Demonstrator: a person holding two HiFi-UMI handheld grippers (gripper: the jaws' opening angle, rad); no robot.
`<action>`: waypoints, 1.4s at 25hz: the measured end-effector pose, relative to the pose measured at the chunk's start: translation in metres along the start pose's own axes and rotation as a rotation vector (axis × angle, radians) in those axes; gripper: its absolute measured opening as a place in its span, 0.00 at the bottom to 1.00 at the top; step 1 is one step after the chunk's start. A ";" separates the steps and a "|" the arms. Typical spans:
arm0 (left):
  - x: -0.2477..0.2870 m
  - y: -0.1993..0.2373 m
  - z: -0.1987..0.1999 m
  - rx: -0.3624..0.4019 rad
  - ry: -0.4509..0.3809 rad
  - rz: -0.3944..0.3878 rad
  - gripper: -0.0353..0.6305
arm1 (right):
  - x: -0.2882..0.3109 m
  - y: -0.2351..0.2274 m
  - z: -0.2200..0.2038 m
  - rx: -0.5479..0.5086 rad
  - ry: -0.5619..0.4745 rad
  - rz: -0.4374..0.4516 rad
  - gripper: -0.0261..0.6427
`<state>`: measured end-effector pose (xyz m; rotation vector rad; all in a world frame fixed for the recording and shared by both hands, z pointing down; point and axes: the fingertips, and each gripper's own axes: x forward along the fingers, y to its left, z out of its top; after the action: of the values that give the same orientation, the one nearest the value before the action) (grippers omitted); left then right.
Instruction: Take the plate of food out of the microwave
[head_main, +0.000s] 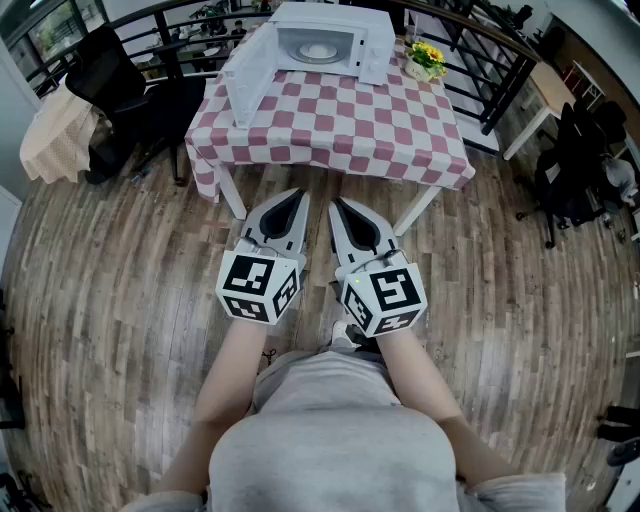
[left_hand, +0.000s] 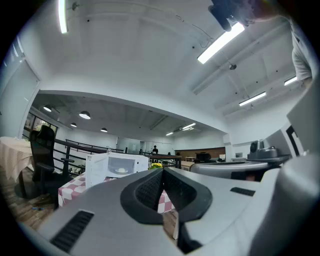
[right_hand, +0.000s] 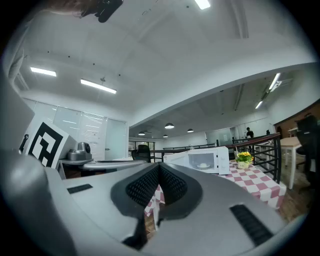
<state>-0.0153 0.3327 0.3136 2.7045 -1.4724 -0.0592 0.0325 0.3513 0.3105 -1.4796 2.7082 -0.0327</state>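
The plate of food (head_main: 318, 50) lies inside the white microwave (head_main: 330, 14): a pale round plate bearing a small light mound, too far off to tell more. The microwave's door (head_main: 248, 75) is swung wide to the left, and it stands at the far edge of a table with a red-and-white checked cloth (head_main: 330, 130). Well short of the table, the left gripper (head_main: 297, 195) and right gripper (head_main: 338, 205) are held side by side, each with jaws closed tip to tip on nothing.
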 end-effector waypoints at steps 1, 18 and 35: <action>0.005 -0.001 0.000 -0.002 0.000 0.000 0.06 | 0.002 -0.005 0.000 0.001 0.000 0.002 0.08; 0.105 -0.014 -0.014 -0.028 0.030 0.037 0.06 | 0.037 -0.101 -0.004 0.075 0.000 0.029 0.08; 0.168 -0.013 -0.026 -0.045 0.028 0.132 0.06 | 0.055 -0.157 -0.018 0.107 0.028 0.112 0.08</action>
<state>0.0883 0.1995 0.3379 2.5557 -1.6166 -0.0474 0.1340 0.2199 0.3334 -1.3068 2.7581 -0.1920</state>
